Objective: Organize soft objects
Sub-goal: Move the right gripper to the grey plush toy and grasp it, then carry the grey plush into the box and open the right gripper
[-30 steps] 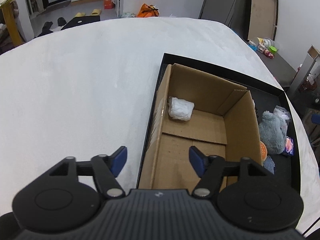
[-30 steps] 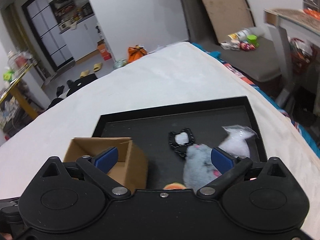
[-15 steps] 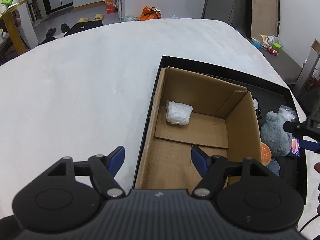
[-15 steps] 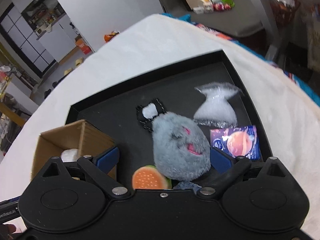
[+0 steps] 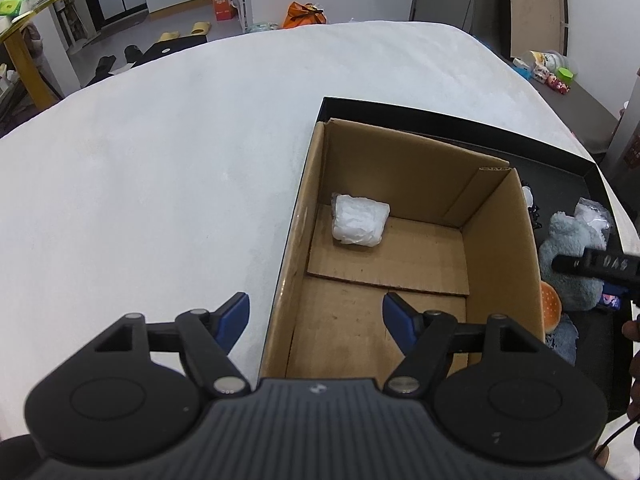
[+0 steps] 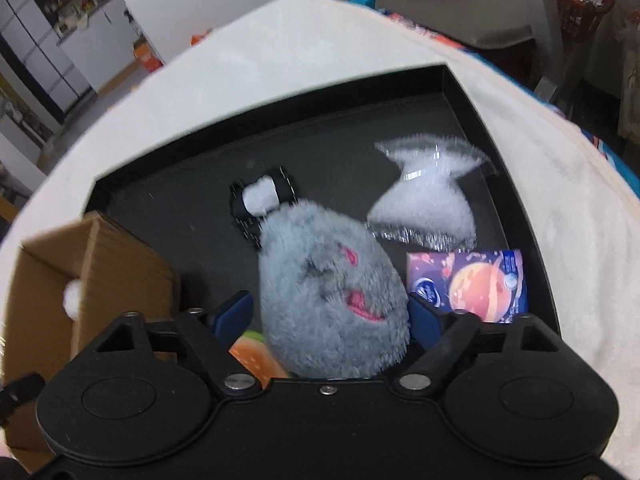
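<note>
Right claw point(image 6: 330, 314) is closing in around the grey plush toy point(image 6: 332, 292), blue pads either side of its lower half. The right pad looks to be at the fur and the left one has a sliver of gap, so I wouldn't call it a grip yet: jaws apart and narrowing, toy between them.

Using the cardboard box point(image 5: 404, 248) as the landmark: it sits at the left end of a black tray point(image 6: 472, 92) on a white-covered surface (looks more like a bed than a bench). The plush lies just to the right of the box, on the tray floor. Tucked under the plush, against the box wall, is a burger-shaped squishy point(image 6: 256, 356). Beyond the plush, further from the box, there's a clear bag of white fluff point(image 6: 424, 208), a purple tissue pack point(image 6: 468, 284) and a small black-and-white thing point(image 6: 262, 200) I can't identify. Inside the box, one white wrapped bundle point(image 5: 360, 220) sits in the far left corner.

Left claw point(image 5: 316, 312) hovers over the box's near edge, jaws wide apart, holding nothing.

So my read: this is the pick-up step for the plush, with one item boxed and several to go. Next move calls for finishing the squeeze until the fur compresses enough to hold, then lifting clear of the burger and carrying it over the box wall. Fluffy stuff slips, so a deep bite matters.
</note>
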`<state>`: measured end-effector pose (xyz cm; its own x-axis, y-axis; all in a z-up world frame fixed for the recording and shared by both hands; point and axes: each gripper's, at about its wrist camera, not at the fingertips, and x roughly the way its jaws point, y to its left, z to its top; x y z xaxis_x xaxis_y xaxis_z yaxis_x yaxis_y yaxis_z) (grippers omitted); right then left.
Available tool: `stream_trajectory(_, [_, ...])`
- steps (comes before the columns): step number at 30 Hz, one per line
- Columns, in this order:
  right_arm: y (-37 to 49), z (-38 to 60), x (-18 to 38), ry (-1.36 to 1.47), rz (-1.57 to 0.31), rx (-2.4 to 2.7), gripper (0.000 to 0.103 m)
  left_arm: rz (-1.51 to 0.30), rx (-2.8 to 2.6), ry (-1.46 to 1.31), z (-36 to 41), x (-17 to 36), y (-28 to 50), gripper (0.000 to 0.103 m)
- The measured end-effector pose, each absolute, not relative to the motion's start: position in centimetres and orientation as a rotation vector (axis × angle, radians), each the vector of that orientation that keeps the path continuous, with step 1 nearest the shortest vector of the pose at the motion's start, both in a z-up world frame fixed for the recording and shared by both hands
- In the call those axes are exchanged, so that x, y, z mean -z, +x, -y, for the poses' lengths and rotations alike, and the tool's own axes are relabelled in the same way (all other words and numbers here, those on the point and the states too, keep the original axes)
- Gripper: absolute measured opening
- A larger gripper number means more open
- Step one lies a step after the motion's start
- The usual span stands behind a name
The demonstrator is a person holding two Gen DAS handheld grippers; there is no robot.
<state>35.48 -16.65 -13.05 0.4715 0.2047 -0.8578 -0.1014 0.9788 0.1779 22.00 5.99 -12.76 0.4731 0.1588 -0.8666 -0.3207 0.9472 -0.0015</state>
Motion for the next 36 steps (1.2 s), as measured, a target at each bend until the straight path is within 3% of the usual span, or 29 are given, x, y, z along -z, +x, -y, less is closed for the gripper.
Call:
stream_trajectory(5, [35.0,17.0,12.1,0.139,-1.05,-0.185,0.062,-1.043,-0.297,-0.163,-5.8,12.9,22.0,0.072])
stream_trajectory(36, [33.0,11.5,3.3,0.272,-0.868,-0.321,0.062,-0.994,-0.264,-0.26,-8.4,12.1,20.2,0.069])
